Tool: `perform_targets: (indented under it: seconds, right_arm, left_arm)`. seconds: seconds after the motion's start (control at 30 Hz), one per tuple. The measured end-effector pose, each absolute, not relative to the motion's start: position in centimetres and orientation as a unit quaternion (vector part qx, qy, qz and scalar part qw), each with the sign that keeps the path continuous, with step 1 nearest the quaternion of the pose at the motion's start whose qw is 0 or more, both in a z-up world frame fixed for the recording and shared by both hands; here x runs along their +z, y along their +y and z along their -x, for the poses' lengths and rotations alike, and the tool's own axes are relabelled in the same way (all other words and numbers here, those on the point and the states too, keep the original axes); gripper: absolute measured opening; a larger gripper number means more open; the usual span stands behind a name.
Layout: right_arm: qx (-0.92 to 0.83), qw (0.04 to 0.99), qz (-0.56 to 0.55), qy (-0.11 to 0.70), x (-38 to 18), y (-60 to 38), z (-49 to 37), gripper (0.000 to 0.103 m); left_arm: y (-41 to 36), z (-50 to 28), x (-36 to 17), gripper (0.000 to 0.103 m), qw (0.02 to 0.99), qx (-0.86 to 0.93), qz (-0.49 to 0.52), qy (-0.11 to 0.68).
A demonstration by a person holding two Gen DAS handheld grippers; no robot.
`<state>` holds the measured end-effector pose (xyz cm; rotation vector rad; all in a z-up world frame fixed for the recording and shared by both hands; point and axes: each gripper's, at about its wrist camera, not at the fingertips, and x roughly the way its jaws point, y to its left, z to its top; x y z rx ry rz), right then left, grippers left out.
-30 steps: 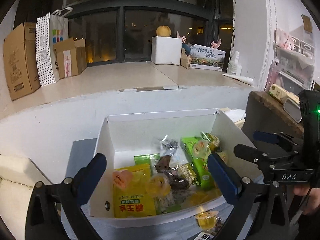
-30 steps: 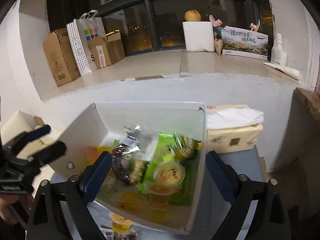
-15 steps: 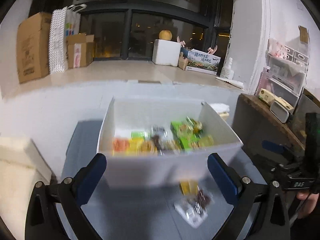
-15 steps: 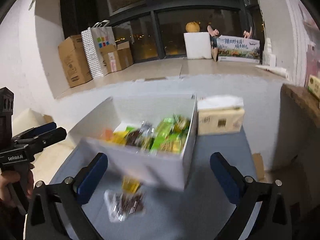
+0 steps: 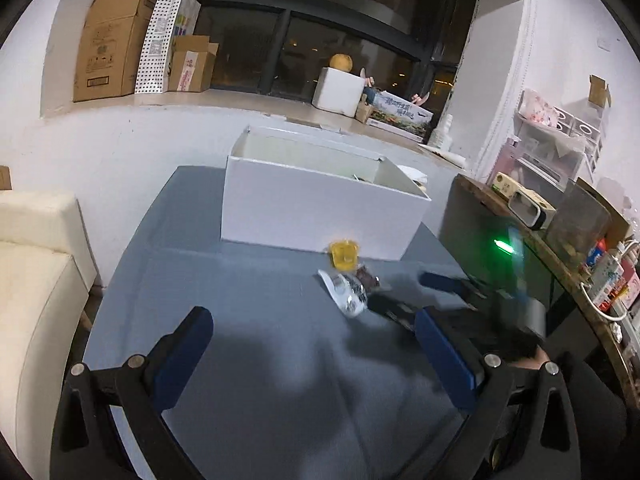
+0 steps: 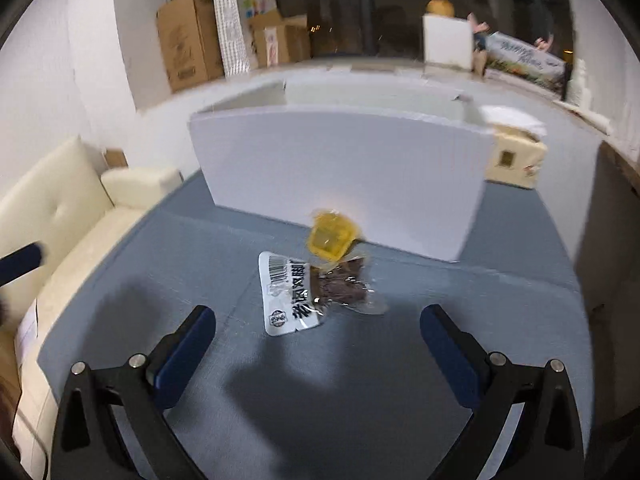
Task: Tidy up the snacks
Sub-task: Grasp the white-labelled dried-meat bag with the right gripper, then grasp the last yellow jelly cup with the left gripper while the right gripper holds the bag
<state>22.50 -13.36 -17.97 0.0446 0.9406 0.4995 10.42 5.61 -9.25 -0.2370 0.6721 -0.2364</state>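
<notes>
Clear plastic snack packet with white label (image 6: 310, 292) lies on grey tabletop (image 6: 360, 380), ahead of right claw (image 6: 318, 344), centred between its wide, empty jaws. Yellow jelly cup (image 6: 332, 240) touches packet's far end, beside white rectangular box (image 6: 340, 172). Left claw (image 5: 312, 360) wide, empty, packet ahead-right.

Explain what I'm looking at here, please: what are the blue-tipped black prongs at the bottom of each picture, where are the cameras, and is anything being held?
No robot arm is involved: a person holds a two-finger gripper in each hand, and each gripper carries a wide-angle camera looking forward along its fingers. The prongs are those fingers. One picture comes from the left gripper, the other from the right gripper. Both stand wide open with nothing between the fingers, so nothing is held.

Ahead is a grey-blue table with a white box standing on it. In front of the box, on the table, lie two loose snacks: a yellow jelly cup and a clear snack packet with dark pieces inside; the cup seems to rest on the packet's far edge. In the left view, the blurred dark shape at right is the right gripper, reaching towards those snacks.
</notes>
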Motion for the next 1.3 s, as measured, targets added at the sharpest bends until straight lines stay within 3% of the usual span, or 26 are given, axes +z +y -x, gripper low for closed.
perform_targets:
  seconds: [0.27,0.43,0.6,0.63,1.0,1.3]
  right_arm:
    - [0.221,0.829,0.019,0.514,-22.0,-10.2,-26.9,0.103]
    - [0.212,0.831,0.036,0.514,-22.3,-9.8,-27.3,0.102]
    - [0.198,0.843,0.027,0.5,-21.8,-10.7,-26.8,0.075]
    - [0.194,0.846,0.024,0.496,-21.7,-11.0,-26.6,0.059]
    - [0.218,0.857,-0.031,0.466,-19.9,-14.8,-24.2,0.057]
    - [0.2,0.875,-0.037,0.44,-15.9,-20.3,-20.3,0.057]
  left_arm:
    - [7.2,-8.7,-9.2,0.103,0.931,-0.094,0.12,0.333]
    - [7.6,-8.9,-9.4,0.103,0.93,-0.089,0.126,0.335]
    - [7.1,-9.4,-9.7,0.103,0.927,-0.095,0.124,0.341]
    - [7.0,-9.5,-9.8,0.103,0.927,-0.095,0.123,0.342]
    - [6.0,-11.2,-10.1,0.103,0.925,-0.098,0.116,0.349]
    - [1.1,-20.4,-12.1,0.103,0.914,-0.13,0.07,0.378]
